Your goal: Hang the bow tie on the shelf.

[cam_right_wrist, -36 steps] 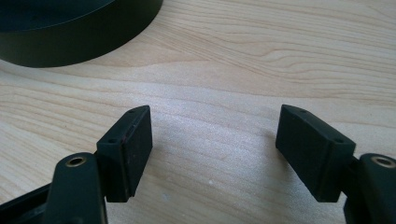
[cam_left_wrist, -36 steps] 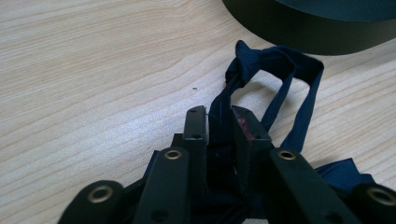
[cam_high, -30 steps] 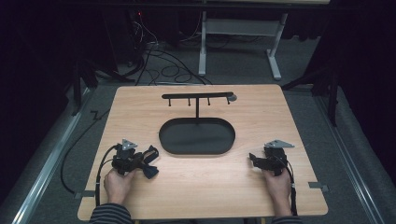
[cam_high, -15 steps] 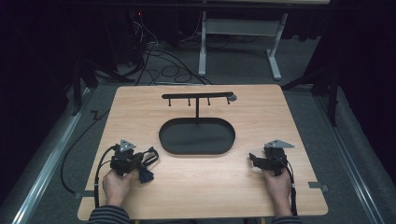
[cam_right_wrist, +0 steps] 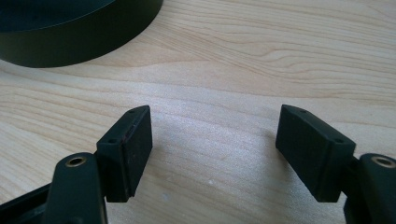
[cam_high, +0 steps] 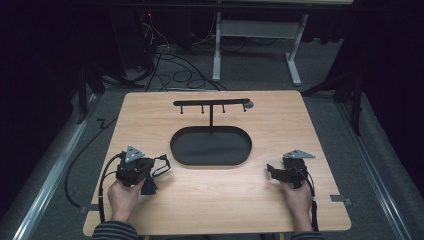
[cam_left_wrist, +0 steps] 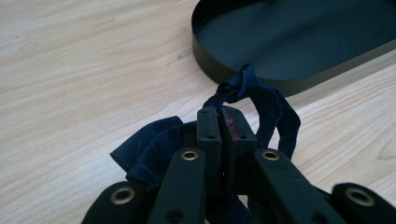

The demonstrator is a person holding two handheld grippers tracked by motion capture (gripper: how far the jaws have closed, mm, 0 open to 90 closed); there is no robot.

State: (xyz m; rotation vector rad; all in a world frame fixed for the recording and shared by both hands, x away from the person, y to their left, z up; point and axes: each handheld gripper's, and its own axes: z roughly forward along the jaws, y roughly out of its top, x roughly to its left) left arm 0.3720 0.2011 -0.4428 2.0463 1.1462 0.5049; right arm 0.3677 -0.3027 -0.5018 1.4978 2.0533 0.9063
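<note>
A dark blue strip of fabric (cam_left_wrist: 272, 103), knotted into a loop, is pinched between the jaws of my left gripper (cam_left_wrist: 219, 114). In the high view this left gripper (cam_high: 146, 174) rests low over the table's front left, and the fabric (cam_high: 149, 187) hangs beside it. Just beyond it lies a black oval tray (cam_left_wrist: 280, 85). My right gripper (cam_right_wrist: 215, 126) stands open over bare wood with nothing between its jaws. In the high view the right gripper (cam_high: 272, 171) sits at the front right, pointing toward the tray (cam_high: 210, 161).
A black T-shaped stand (cam_high: 211, 103) with small hooks under its bar rises from the far side of the tray. The tray's wall (cam_right_wrist: 70, 46) is close at the right gripper's upper left. Cables lie on the floor behind the table.
The left gripper has shifted slightly left and toward the person, still holding the fabric. The right gripper has not moved.
</note>
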